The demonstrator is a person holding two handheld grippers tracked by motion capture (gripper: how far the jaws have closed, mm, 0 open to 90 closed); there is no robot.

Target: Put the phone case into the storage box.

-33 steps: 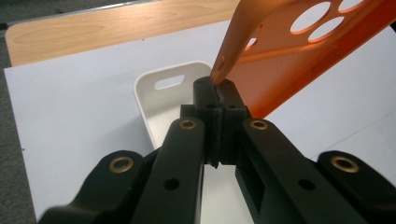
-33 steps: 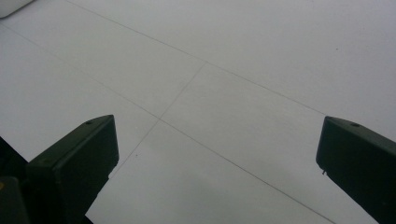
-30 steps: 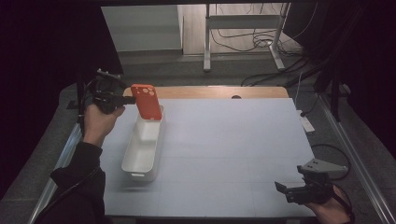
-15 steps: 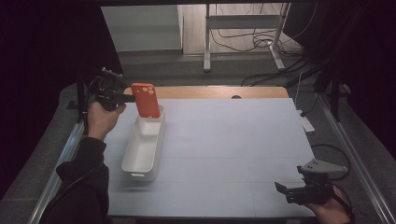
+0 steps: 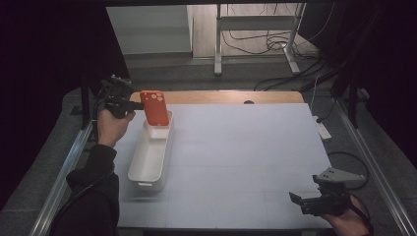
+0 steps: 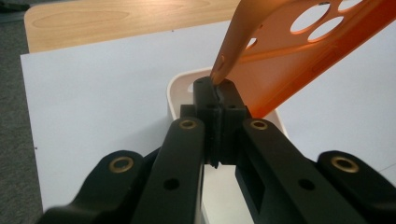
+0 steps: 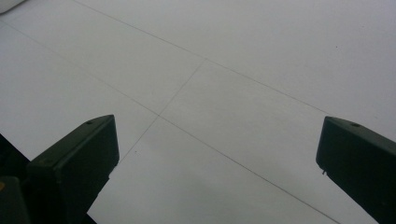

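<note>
An orange phone case (image 5: 154,107) with round camera holes hangs upright over the far end of a long white tray (image 5: 149,156) on the left of the table. My left gripper (image 5: 136,104) is shut on the case's edge; in the left gripper view the jaws pinch the orange phone case (image 6: 299,56) just above the white tray's rim (image 6: 180,84). My right gripper (image 5: 298,200) rests low at the table's near right corner, open, and its view looks between its two fingers (image 7: 74,158) at bare white table.
The white table top (image 5: 241,157) has a wooden strip (image 5: 221,97) along its far edge. Metal rails run down both sides. A table frame and cables (image 5: 265,44) lie on the floor beyond.
The left gripper and the orange case have shifted very slightly; the case stays held above the tray's far end. The right gripper has not moved.
</note>
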